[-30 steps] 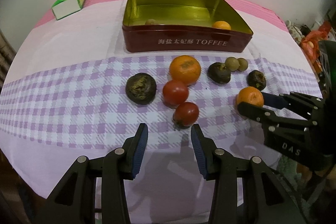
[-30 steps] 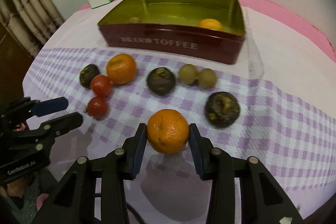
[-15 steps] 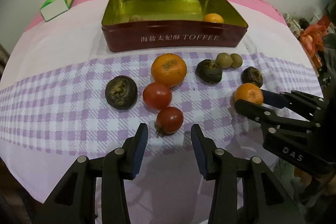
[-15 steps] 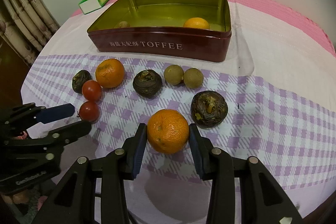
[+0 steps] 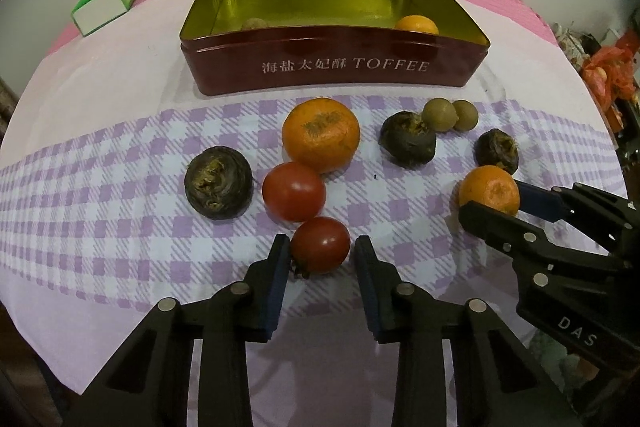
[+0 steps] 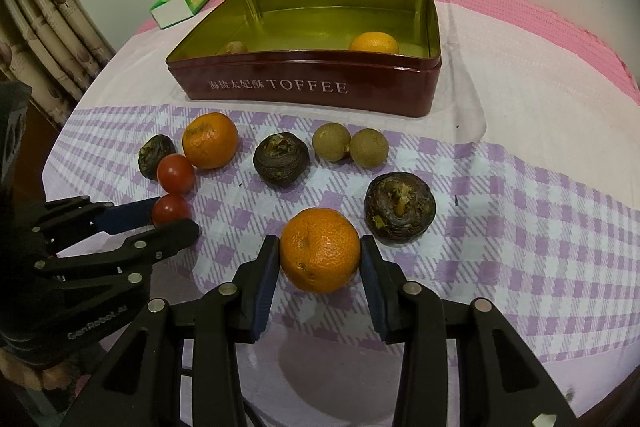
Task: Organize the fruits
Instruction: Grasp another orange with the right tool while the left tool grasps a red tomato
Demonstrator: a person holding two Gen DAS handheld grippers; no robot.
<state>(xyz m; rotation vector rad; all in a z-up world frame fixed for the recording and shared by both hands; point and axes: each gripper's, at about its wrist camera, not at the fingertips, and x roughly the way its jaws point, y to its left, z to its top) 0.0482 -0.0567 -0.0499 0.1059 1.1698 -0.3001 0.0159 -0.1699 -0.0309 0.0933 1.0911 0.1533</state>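
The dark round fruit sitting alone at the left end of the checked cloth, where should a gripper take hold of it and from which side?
Grip the dark round fruit across its widest middle, coming from above and the near side. Its rough stem scar faces up and forward, so pads belong on the smoother flanks. Its left flank is free; the upper tomato sits close on its right, leaving only a narrow gap there for a finger.

Both wrist fisheyes look steeply down and forward along their own jaws from close above the counter (image 5: 100, 99), the left from the scene's left, the right from its right, sharing the toffee tin (image 6: 316, 89) and scattered fruit.
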